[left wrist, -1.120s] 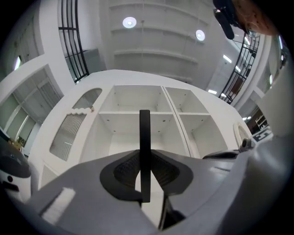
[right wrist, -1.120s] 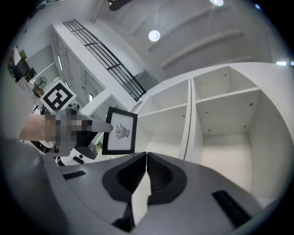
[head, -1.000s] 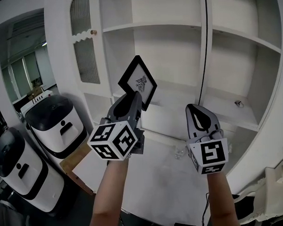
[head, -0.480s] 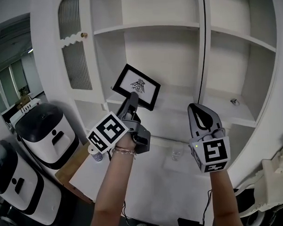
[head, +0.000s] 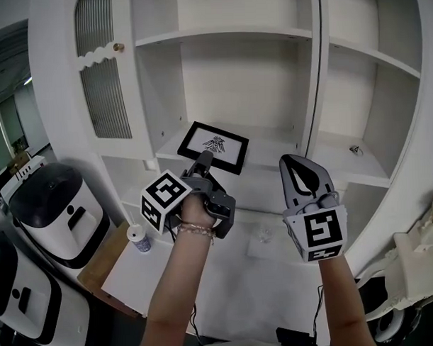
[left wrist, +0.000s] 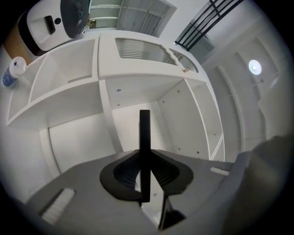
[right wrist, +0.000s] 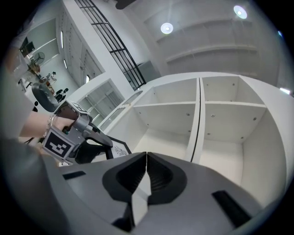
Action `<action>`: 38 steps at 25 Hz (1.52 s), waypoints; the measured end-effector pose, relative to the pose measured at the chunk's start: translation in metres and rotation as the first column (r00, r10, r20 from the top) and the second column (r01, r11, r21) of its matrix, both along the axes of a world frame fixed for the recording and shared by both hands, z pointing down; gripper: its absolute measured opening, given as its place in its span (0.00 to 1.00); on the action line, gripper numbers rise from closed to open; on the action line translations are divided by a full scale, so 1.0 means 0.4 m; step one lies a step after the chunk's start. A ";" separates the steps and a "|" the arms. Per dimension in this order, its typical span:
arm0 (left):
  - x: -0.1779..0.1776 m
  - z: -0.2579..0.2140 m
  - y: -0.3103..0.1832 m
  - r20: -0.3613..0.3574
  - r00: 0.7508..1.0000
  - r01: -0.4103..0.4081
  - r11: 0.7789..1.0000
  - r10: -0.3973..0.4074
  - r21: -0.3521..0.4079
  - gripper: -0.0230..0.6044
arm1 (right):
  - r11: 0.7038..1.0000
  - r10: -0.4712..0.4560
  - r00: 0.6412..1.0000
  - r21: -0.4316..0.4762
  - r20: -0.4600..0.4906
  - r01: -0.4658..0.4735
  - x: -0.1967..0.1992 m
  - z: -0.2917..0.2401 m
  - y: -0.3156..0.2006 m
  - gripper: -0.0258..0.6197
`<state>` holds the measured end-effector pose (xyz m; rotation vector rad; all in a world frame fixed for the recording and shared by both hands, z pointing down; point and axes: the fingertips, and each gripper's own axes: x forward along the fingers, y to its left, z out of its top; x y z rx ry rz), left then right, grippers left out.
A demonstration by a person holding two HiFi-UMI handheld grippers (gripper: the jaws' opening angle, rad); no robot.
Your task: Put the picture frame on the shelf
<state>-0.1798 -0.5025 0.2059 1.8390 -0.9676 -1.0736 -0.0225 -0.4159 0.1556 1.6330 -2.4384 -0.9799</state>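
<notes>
- Picture frame (head: pixel 215 144) is at the centre of the head view, just over the cabinet's middle shelf (head: pixel 276 149); I cannot tell whether it touches the board.
- The left gripper (head: pixel 204 162) is clamped narrowly on the frame's near edge, probably to leave the far edge free for setting down.
- The frame's long axis runs left to right, with the printed face tilted up and towards the viewer.
- The right gripper (head: pixel 299 174), at lower right, has its jaws together and empty, and is held off to the side.

Grey left gripper (head: pixel 205 158), grey right gripper (head: pixel 295 161), black-and-white marker cubes (head: pixel 164 199) (head: pixel 318 234), bracelet (head: pixel 192 229) at left wrist

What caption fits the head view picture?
Left gripper holds a black picture frame near the white shelf; right gripper shut, empty.
</notes>
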 end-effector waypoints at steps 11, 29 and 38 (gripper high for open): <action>0.005 0.063 -0.031 -0.265 0.963 -0.091 0.987 0.052 -0.134 0.15 | 1.000 0.022 0.999 0.001 -0.031 -0.022 -0.046 0.029 0.010 0.06; 0.038 0.089 -0.091 -0.108 0.993 -0.061 0.988 0.046 -0.140 0.45 | 0.999 0.044 0.997 -0.020 -0.062 -0.045 -0.070 0.058 0.015 0.06; 0.052 0.096 -0.162 -0.070 0.996 -0.073 0.981 0.061 -0.180 0.47 | 0.997 0.065 0.996 -0.033 -0.066 -0.067 -0.057 0.071 0.003 0.06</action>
